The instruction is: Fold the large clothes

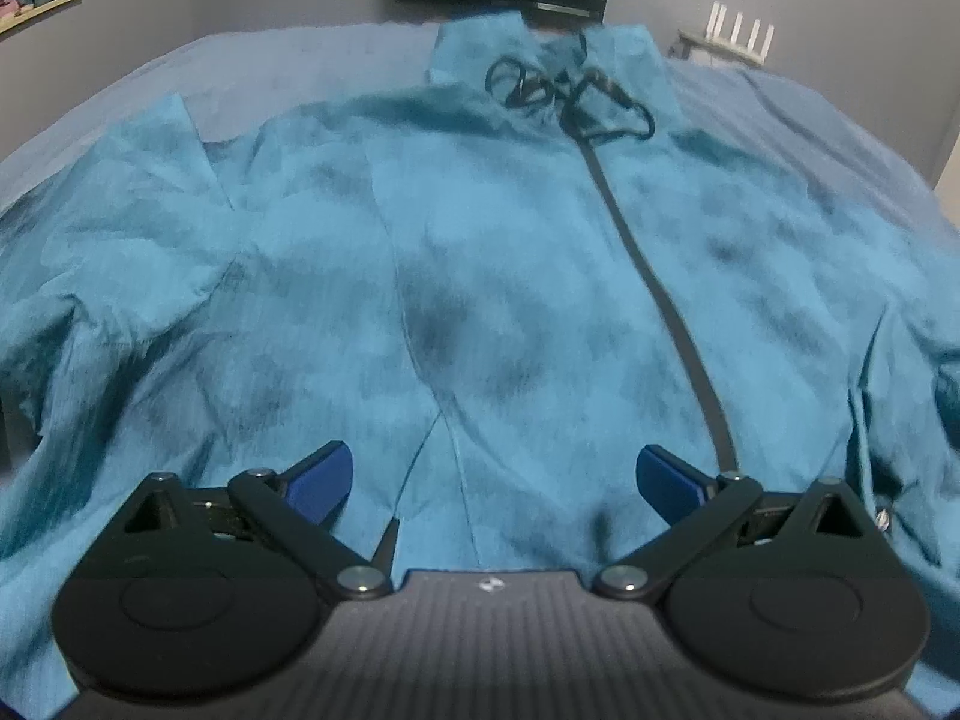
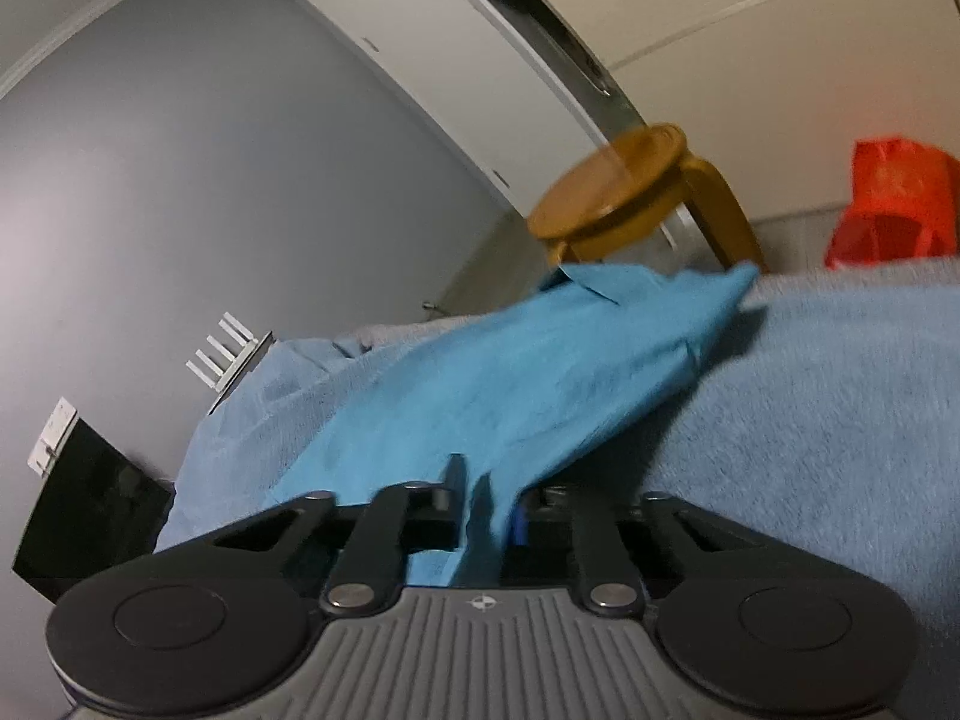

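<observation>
On the blue-grey bed [image 1: 336,54] the teal jacket [image 1: 480,276] lies spread, zipper up; the left gripper [image 1: 495,477] hangs wide open above its hem, holding nothing. The right gripper [image 2: 486,510] pinches a jacket fold, wooden stool [image 2: 612,192] and red bag [image 2: 894,204] beyond.

Left wrist view: angled down from close above teal jacket [image 1: 480,276] spread on bed [image 1: 300,60], facing wall. Right wrist view: rolled sideways, low beside jacket sleeve [image 2: 492,372], facing wooden stool [image 2: 612,192]. Shared: jacket, bed, white router [image 1: 741,30].
</observation>
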